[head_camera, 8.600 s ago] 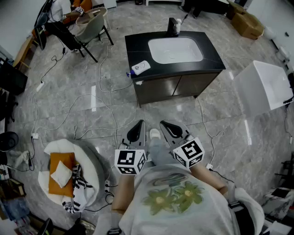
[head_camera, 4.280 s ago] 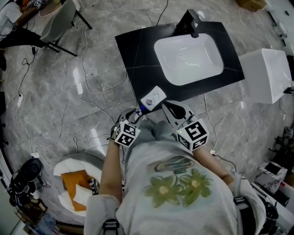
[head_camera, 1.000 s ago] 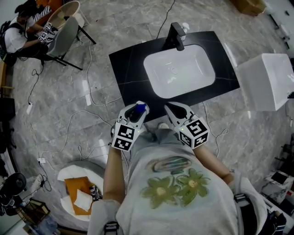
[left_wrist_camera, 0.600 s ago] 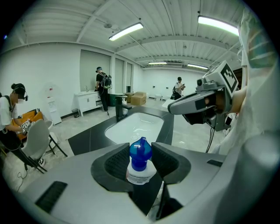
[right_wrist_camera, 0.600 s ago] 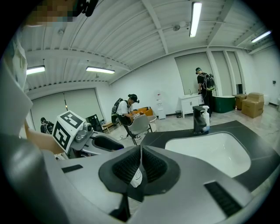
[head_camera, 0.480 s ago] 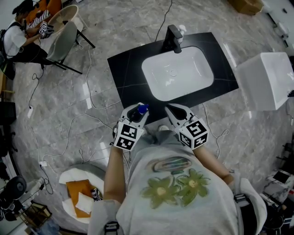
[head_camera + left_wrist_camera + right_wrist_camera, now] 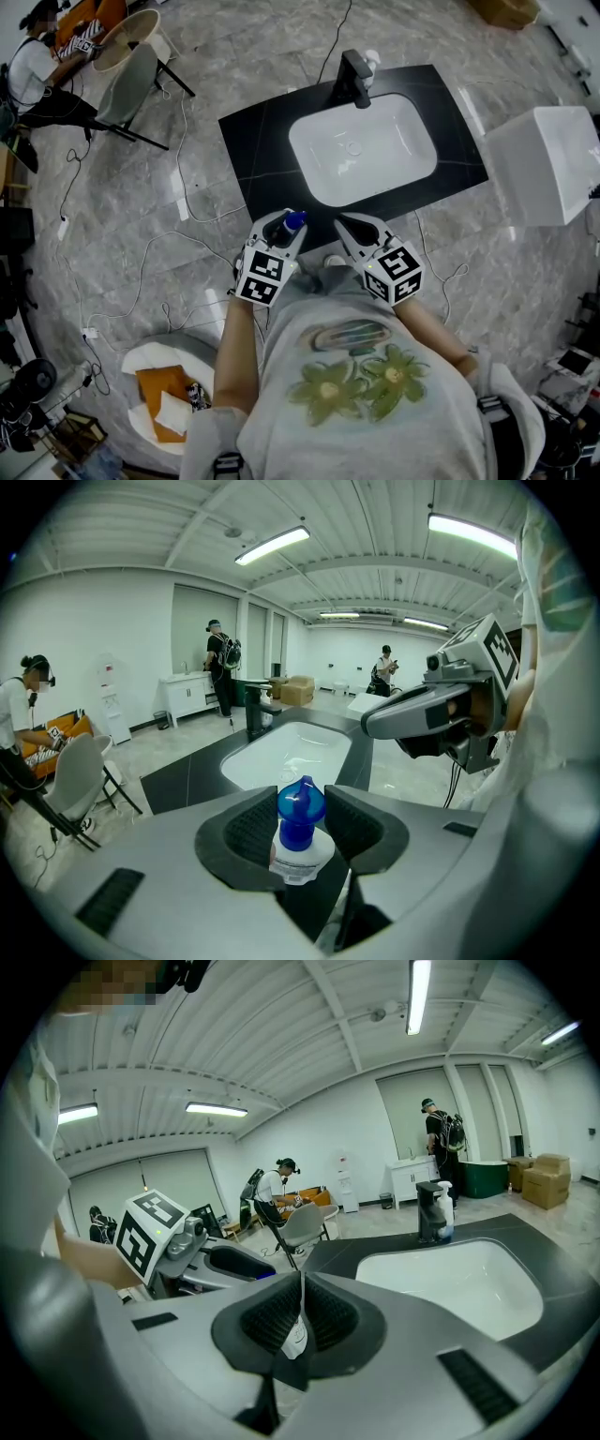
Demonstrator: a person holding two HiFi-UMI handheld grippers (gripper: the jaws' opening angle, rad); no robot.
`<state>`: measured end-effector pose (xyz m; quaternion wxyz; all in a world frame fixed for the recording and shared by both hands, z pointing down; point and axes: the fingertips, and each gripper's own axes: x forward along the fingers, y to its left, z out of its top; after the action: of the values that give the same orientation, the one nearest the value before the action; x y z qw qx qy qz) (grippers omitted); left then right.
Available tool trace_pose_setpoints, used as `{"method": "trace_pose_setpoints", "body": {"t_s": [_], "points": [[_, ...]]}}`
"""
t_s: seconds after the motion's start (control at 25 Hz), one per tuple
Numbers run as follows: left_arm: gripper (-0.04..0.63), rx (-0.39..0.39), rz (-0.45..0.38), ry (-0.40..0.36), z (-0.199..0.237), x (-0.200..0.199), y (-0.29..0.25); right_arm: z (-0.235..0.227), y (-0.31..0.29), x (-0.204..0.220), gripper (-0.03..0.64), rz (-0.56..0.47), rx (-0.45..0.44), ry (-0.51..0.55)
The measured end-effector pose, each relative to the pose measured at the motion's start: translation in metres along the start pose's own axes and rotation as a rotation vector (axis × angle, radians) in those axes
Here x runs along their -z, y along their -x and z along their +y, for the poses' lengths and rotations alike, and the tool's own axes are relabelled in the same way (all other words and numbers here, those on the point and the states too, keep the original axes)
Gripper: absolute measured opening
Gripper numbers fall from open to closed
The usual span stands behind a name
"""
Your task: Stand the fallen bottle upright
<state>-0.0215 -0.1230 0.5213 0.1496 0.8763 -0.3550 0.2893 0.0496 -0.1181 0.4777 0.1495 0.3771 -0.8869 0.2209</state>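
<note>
The bottle [image 7: 300, 847] is small, with a white body, a printed label and a bright blue nozzle cap [image 7: 301, 806]. It sits between the jaws of the left tongs [image 7: 300, 822], cap end up and poking out above the pads. Those jaws stand partly apart and are clamped on the bottle's sides. From the left gripper view I can't tell whether its base touches anything below.

The right tongs [image 7: 302, 1312] are clenched, the pads meeting with only a thin slit between them and nothing in it. They hang just to the right of the left tongs, apart from them.

From above, the blue cap [image 7: 292, 221] shows at the tip of the left tongs [image 7: 281, 228], right at the near edge of the black tabletop [image 7: 255, 150]. The tabletop spreads out ahead of both tongs. The white basin [image 7: 362, 150] lies ahead and to the right of the left tongs, with the dark faucet [image 7: 352, 75] beyond it. The right tongs [image 7: 352, 231] point at the same near edge.

A few seconds ago the bottle lay on its side at the tabletop's near left corner, just ahead of the left tongs. Now it is in their grip with the cap up. Over the last second hardly anything has changed.
</note>
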Motion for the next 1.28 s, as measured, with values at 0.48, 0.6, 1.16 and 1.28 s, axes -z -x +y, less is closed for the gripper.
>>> {"method": "trace_pose_setpoints", "body": {"t_s": [0.48, 0.6, 1.16, 1.28], "points": [[0.172, 0.008, -0.001, 0.002, -0.002, -0.007, -0.009, -0.006, -0.001, 0.002, 0.043, 0.01, -0.008, -0.006], [0.172, 0.005, 0.001, 0.003, -0.003, -0.007, -0.008, -0.007, -0.001, 0.002, 0.043, 0.013, -0.012, -0.007], [0.172, -0.02, -0.013, 0.049, 0.002, 0.006, 0.006, -0.003, -0.005, 0.008, 0.043, 0.028, -0.036, 0.0], [0.172, -0.022, -0.016, 0.051, 0.002, 0.006, 0.007, -0.002, -0.005, 0.008, 0.043, 0.03, -0.037, 0.001]]}}
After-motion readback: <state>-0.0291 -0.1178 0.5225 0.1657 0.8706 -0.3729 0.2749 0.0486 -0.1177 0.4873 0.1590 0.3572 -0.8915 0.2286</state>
